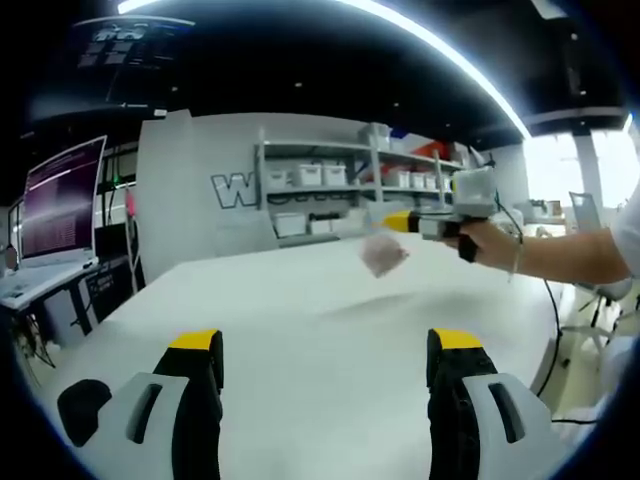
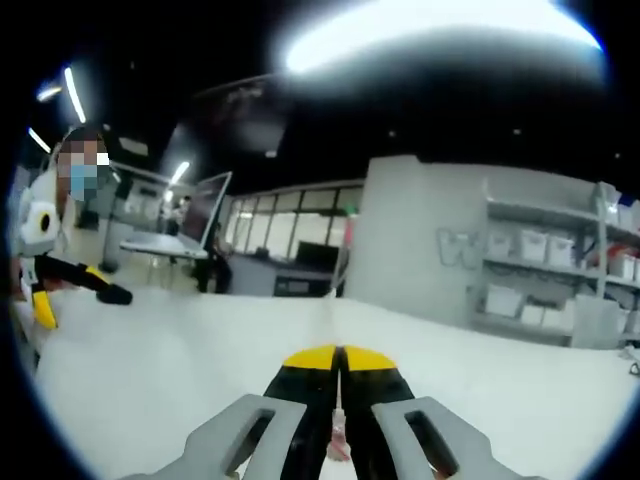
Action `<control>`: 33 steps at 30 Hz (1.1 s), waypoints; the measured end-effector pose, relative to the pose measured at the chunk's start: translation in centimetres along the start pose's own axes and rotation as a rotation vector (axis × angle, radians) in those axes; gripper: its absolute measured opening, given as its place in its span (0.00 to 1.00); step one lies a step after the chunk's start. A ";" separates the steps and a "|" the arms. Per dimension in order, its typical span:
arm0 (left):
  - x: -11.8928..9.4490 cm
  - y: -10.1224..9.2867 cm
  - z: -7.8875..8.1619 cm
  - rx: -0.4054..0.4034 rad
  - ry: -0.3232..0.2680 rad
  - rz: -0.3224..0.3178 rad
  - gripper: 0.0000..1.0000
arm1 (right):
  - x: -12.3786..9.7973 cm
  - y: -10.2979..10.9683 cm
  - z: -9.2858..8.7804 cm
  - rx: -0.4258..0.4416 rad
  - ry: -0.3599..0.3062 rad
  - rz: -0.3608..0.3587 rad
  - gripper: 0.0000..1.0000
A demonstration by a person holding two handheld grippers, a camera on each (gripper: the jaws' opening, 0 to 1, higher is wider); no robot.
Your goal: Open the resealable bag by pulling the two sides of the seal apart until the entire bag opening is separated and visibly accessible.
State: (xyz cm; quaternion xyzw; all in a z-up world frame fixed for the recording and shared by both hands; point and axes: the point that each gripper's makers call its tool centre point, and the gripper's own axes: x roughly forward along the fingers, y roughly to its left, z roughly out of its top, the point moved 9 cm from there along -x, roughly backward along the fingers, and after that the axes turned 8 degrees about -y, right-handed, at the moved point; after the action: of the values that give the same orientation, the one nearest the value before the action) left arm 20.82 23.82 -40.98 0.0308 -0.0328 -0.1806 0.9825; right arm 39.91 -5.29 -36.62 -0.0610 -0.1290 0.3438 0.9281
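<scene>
1. Hanging above the white table point(image 1: 300, 330), the small clear resealable bag with pinkish contents point(image 1: 383, 255) dangles from the right gripper point(image 1: 400, 222).
2. Right gripper point(image 2: 340, 362): yellow-tipped jaws pressed together on the bag's top edge, a hand point(image 1: 480, 240) holding it.
3. Left gripper point(image 1: 325, 350): jaws spread wide, nothing between them, low over the table, well apart from the bag.

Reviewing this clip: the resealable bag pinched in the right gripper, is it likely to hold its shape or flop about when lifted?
Probably floppy: the resealable bag hangs crumpled below the right gripper, clear of the white table. It looks light, thin and see-through, carried by one pinched edge. It may slip, since the closed jaws seem to hold only a narrow strip.
</scene>
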 end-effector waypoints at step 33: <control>0.1 -0.5 -0.3 -0.004 0.002 -0.009 0.82 | -3.6 1.6 -0.5 0.037 -0.019 0.002 0.00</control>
State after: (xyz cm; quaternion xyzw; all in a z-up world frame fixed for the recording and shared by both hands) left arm 20.77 23.31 -41.28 0.0291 -0.0314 -0.1850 0.9818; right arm 36.42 -6.49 -38.09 -0.0410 -0.1313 0.3474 0.9276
